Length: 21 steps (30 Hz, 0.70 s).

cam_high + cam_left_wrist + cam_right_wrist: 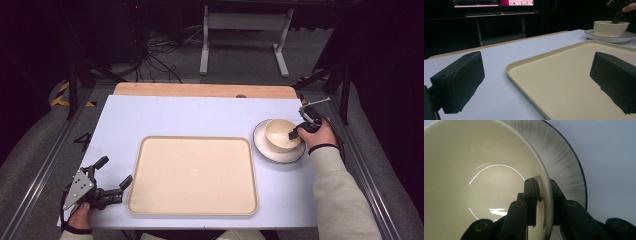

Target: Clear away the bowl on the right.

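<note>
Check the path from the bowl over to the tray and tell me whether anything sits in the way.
Nothing visible blocks it. The right tongs are shut on the rim of the bowl, which sits on the plate just right of the tray. Bare table lies between plate and tray, and the tray is bare. The left tongs sit open off the tray's left edge.

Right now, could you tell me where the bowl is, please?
In the high view, the bowl sits on the plate at the table's right side, just right of the tray, with the right gripper clamping its rim.
</note>
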Tool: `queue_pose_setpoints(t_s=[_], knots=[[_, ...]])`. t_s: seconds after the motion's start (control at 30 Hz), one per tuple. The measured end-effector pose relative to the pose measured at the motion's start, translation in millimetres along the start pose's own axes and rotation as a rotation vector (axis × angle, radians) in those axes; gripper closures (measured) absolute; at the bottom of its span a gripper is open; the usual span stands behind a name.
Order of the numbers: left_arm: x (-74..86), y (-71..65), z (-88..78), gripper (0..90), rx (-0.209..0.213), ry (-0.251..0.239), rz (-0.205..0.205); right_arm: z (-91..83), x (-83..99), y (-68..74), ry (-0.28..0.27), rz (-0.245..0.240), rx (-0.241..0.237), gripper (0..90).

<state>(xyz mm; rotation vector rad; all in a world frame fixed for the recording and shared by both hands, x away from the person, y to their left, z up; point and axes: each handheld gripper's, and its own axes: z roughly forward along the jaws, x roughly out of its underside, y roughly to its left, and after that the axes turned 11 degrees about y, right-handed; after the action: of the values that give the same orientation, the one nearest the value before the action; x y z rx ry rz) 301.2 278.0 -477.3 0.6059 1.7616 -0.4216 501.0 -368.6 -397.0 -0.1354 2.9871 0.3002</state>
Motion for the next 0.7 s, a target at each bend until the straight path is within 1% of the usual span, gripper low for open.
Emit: queue_pose_setpoints(t_s=[0.07,0.17,0.3,0.4,0.57,0.7], knots=[[0.0,0.0,0.0,0.2,0.0,0.0,-0.001,-0.1,0.5,-0.1,0.002,0.003,-0.006,82.1],[0.0,0.0,0.0,0.2,0.0,0.001,-0.002,-0.4,1.0,-1.2,0.004,0.029,-0.031,83.1],[0.0,0.0,0.0,0.2,0.0,0.001,-0.002,-0.7,1.6,-1.9,0.008,0.044,-0.042,83.5],[0.0,0.1,-0.1,0.2,0.0,0.003,-0.001,-2.1,2.5,-1.3,0.008,0.079,-0.054,83.8],[0.0,-0.1,-0.1,0.2,0.001,0.003,-0.004,-5.2,4.0,2.3,0.008,0.106,-0.049,83.7],[0.0,-0.1,-0.1,0.2,0.001,0.003,-0.004,-7.3,4.3,5.0,0.006,0.108,-0.04,83.3]])
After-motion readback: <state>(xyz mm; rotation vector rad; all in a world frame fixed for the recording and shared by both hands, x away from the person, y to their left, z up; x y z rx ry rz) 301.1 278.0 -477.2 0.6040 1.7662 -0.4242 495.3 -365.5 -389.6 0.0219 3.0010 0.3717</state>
